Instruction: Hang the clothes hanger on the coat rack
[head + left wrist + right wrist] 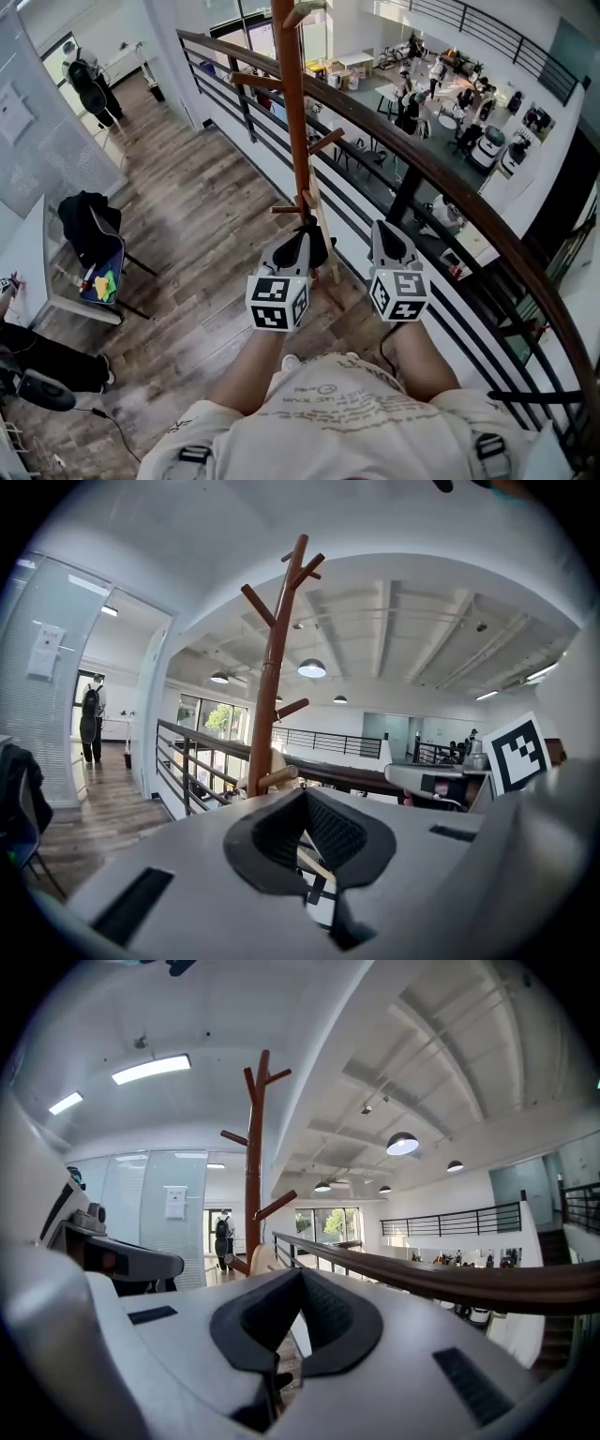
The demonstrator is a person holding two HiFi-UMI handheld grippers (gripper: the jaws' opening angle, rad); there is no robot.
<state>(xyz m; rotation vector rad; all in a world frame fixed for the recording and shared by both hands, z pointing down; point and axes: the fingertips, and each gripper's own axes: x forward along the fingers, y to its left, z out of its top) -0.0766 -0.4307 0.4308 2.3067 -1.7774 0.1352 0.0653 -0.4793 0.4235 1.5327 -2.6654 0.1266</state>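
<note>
The left gripper (307, 234) is held at 6 o'clock, just ahead of the person's chest. Its jaws are closed on the pale wooden hanger (324, 242), and in the left gripper view a bar of the hanger crosses the gap behind the tips. The right gripper (381, 231) is just beside it toward 3 o'clock, with its jaws together and nothing between them. The hanger slants between the two grippers, its upper end close to a short low peg (286, 209) of the coat rack (293, 103). I cannot tell whether it touches the peg. The rack's brown pole rises toward 12 o'clock, right against the dark railing (441, 178), which runs from 11 toward 4 o'clock. A chair draped in black (94, 246) stands at 9 o'clock. Far off at 11 o'clock, a person with a backpack (89, 86) stands in a doorway.
</note>
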